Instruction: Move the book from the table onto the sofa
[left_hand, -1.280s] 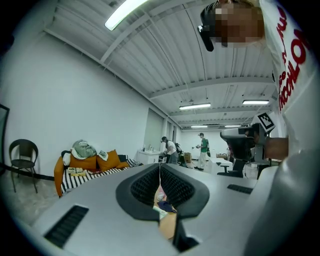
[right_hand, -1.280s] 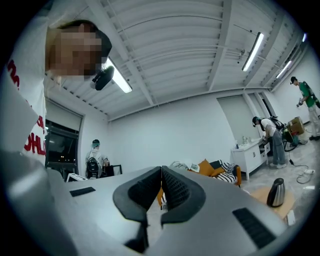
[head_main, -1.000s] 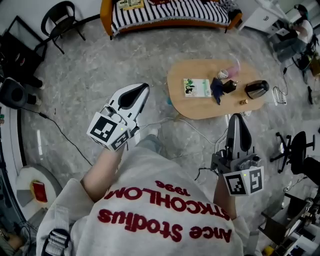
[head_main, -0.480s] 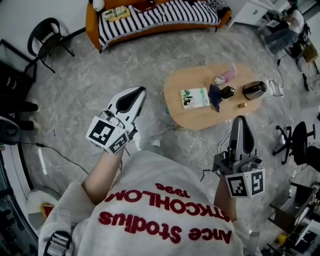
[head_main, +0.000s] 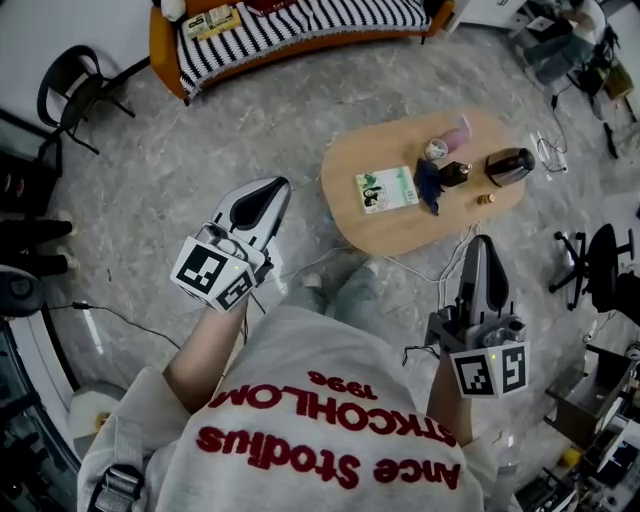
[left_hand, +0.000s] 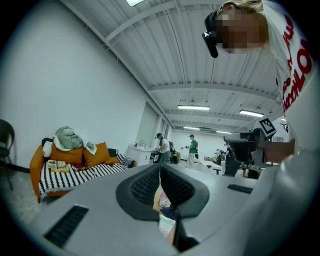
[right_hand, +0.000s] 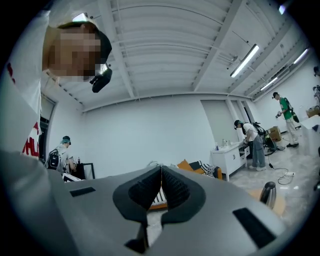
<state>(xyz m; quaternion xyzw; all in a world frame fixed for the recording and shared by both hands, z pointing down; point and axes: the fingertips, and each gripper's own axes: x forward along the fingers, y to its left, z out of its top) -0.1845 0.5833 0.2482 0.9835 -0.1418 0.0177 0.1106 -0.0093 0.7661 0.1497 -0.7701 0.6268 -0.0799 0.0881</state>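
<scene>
Nearest to the camera is the person's grey sweatshirt (head_main: 330, 400) with red letters, and both forearms reach forward from it. The left gripper (head_main: 264, 192) is held over the grey floor (head_main: 200, 130), to the left of the table. Its two jaws are pressed together with nothing between them, and in the left gripper view the dark pads meet in one thin line. The right gripper (head_main: 481, 248) points at the near right edge of the table, and its jaws are also clenched and empty. A little further stands the low oval wooden table (head_main: 400, 228). The book (head_main: 387, 188), with a green and white cover, lies flat on the left part of this table, well apart from both grippers. Just beside it on the right there is a dark blue cloth (head_main: 429, 186), then a pink cup (head_main: 447, 140) and a dark kettle (head_main: 509, 165) near the right end. Far behind, against the wall, is the orange sofa (head_main: 300, 22) with a black and white striped cover, and some other books (head_main: 210, 21) lie at its left end. A black chair (head_main: 68, 90) stands far to the left
</scene>
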